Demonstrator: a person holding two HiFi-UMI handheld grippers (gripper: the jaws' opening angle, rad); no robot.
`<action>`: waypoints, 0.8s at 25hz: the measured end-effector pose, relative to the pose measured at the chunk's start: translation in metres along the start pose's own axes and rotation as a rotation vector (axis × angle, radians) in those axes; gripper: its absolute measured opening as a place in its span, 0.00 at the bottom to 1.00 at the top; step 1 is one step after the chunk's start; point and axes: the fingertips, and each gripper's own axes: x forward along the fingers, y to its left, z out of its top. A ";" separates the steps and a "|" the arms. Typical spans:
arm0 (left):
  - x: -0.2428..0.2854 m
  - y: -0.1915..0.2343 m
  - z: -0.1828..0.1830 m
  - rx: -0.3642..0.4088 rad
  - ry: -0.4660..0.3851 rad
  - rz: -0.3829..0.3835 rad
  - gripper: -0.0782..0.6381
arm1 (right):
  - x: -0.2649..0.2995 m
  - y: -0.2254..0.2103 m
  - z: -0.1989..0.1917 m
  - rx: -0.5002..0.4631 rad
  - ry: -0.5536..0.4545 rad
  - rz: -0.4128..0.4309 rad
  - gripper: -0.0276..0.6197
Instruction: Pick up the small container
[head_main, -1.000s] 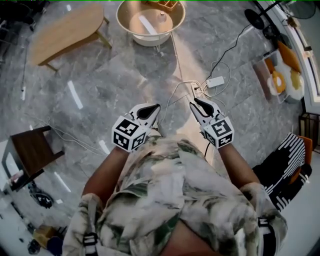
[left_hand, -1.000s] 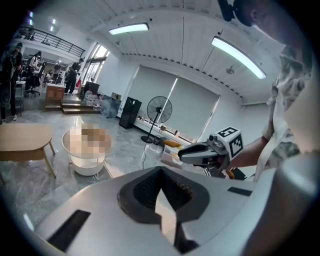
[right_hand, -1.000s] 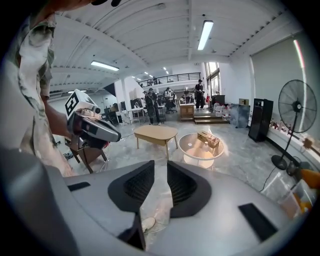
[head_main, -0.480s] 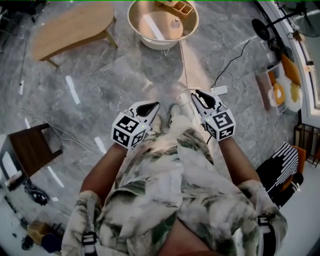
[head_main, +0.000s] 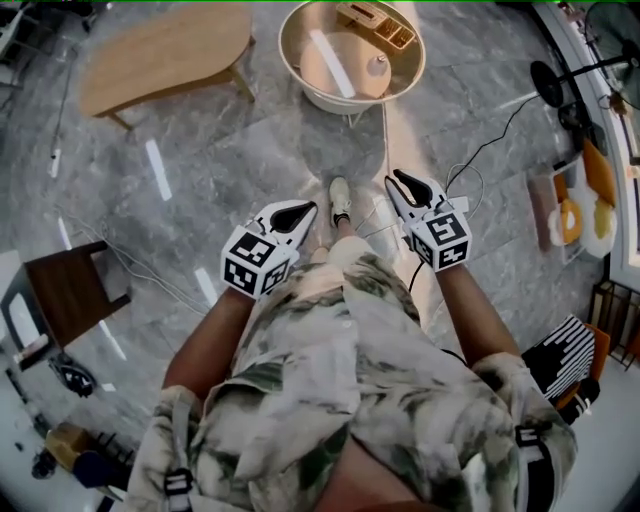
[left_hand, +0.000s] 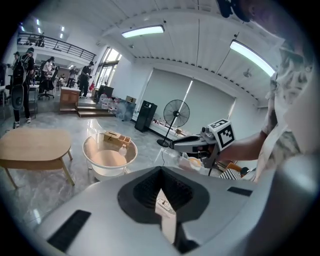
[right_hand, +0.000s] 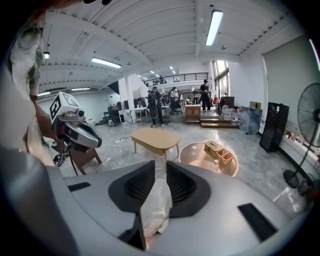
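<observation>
A small white bottle-like container (head_main: 377, 66) stands on a round cream table (head_main: 300, 70), beside a wooden compartment box (head_main: 375, 20). It also shows in the left gripper view as the container (left_hand: 122, 148) and in the right gripper view as the container (right_hand: 216, 161). Both grippers hang at waist height, well short of the table. My left gripper (head_main: 308, 208) points at it with its tips together and nothing in them. My right gripper (head_main: 392, 180) has a narrow gap between its jaws, and only floor shows through it.
An oval wooden table (head_main: 165, 50) stands left of the round one. A dark stool (head_main: 70, 290) is at the far left. Cables and a power strip (head_main: 470, 175) lie on the marble floor to the right, near a fan base (head_main: 550, 85). The person's shoe (head_main: 340, 197) steps between the grippers.
The person has walked forward, so the round table and oval table sit closer in the head view. Both grippers came along, unchanged in pose. A shoe has come into view.
</observation>
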 end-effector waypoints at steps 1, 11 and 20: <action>0.004 0.007 0.007 -0.005 0.002 0.005 0.14 | 0.009 -0.007 0.004 -0.001 0.005 0.008 0.18; 0.089 0.074 0.080 -0.007 0.057 0.028 0.14 | 0.100 -0.118 0.025 0.011 0.048 0.055 0.18; 0.183 0.128 0.126 -0.020 0.131 0.029 0.14 | 0.192 -0.224 0.013 0.038 0.109 0.054 0.20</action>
